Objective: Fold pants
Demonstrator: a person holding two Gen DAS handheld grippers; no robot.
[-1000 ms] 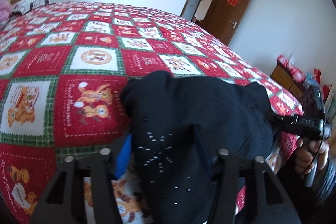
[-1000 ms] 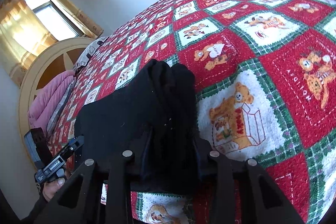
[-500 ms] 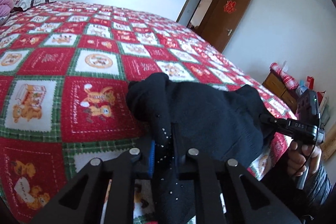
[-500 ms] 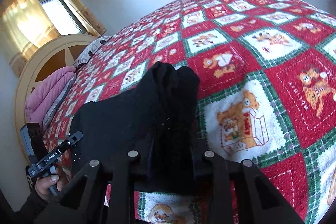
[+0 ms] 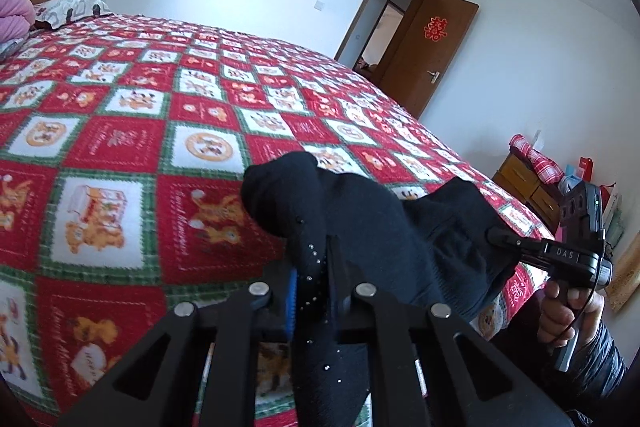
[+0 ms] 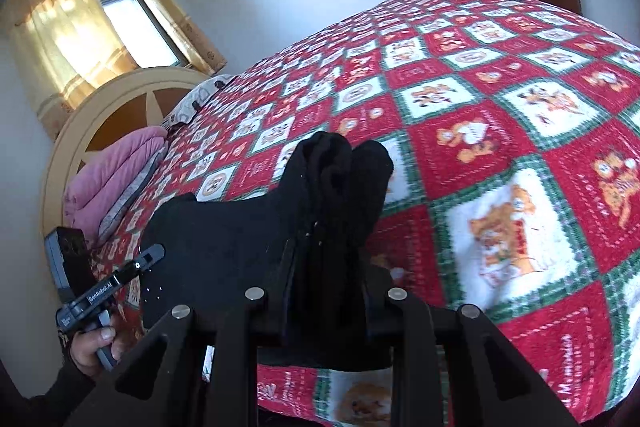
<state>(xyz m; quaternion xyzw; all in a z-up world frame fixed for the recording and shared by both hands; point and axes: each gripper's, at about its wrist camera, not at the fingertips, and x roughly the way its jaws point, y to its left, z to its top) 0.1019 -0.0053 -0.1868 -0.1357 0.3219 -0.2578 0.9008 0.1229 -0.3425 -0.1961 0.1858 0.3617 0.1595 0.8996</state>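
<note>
Black pants (image 5: 384,223) with small sparkly studs are held up over the near edge of the bed, stretched between my two grippers. My left gripper (image 5: 312,267) is shut on one bunched end of the pants. My right gripper (image 6: 326,259) is shut on the other bunched end (image 6: 340,179). The right gripper also shows in the left wrist view (image 5: 560,255), and the left gripper in the right wrist view (image 6: 116,279). The cloth hides the fingertips of both.
The bed carries a red, green and white bear-pattern quilt (image 5: 120,131). A pink blanket (image 6: 112,183) and a pillow lie by the headboard (image 6: 104,115). A brown door (image 5: 424,51) stands open, and a wooden dresser (image 5: 524,183) is at the right.
My left gripper's jaws have closed from wide apart onto the pants. Both grippers have lifted the bunched pants, and the cloth now hangs higher off the quilt.
</note>
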